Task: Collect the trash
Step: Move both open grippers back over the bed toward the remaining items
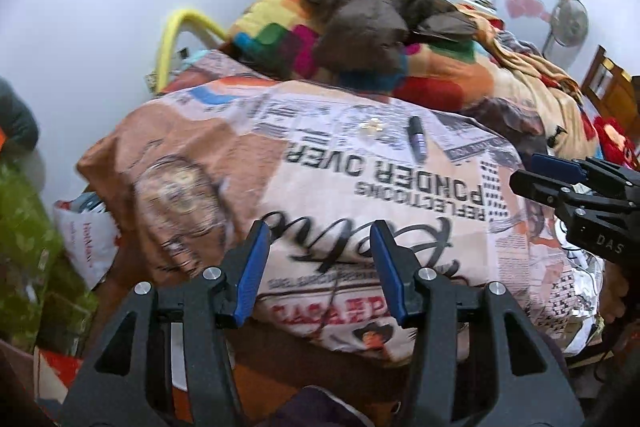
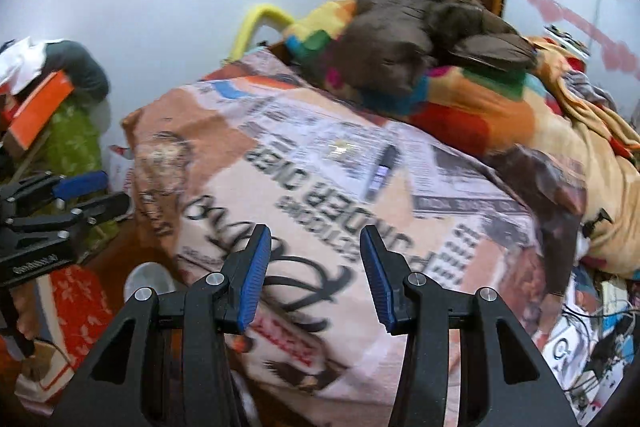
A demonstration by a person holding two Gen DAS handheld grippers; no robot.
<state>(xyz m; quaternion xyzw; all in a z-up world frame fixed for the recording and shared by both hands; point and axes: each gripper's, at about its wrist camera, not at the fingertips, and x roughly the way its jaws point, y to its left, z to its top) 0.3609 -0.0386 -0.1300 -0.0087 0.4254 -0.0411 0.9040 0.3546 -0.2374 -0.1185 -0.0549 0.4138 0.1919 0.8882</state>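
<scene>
Now both grippers, left (image 1: 318,269) and right (image 2: 314,273), hang spread and empty over the bed (image 1: 224,163), and next one must reach the scrap (image 1: 370,125) by the pen (image 1: 416,139).

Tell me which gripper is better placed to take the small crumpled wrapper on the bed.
Probably the left gripper: the wrapper lies almost straight ahead of its empty, open fingers.
</scene>
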